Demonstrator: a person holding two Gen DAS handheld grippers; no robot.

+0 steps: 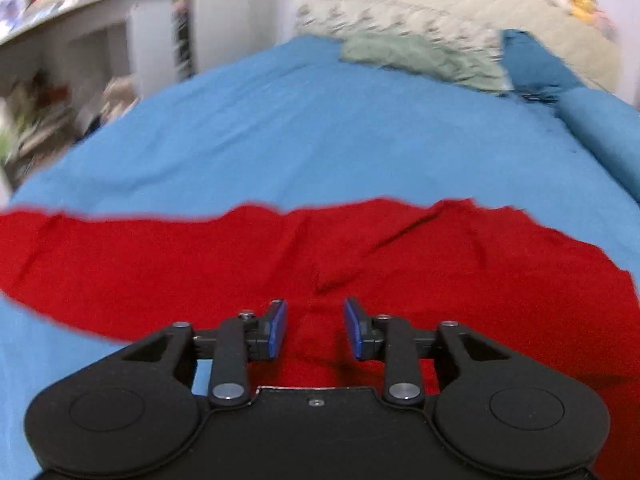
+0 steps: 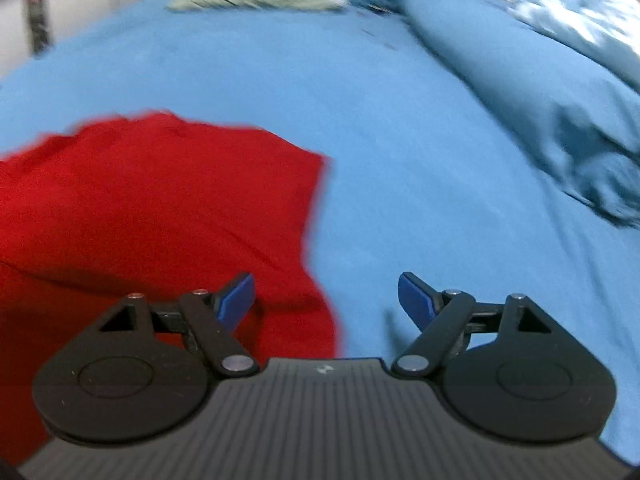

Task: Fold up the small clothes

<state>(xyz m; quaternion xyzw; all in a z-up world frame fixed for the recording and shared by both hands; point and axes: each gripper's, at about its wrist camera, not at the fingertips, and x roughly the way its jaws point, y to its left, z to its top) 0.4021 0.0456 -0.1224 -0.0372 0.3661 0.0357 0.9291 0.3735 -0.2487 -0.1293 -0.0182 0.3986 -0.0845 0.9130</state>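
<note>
A red garment lies spread and wrinkled across a blue bedsheet. In the left wrist view my left gripper hovers over the garment's near part. Its blue pads stand apart with nothing between them. In the right wrist view the same red garment fills the lower left, its right edge running down just inside my right gripper. That gripper is wide open above the garment's edge and the sheet, gripping nothing.
A pale green cloth and a quilted cream blanket lie at the far end of the bed. Blue pillows sit along the right side. White shelves with clutter stand beyond the bed's left edge.
</note>
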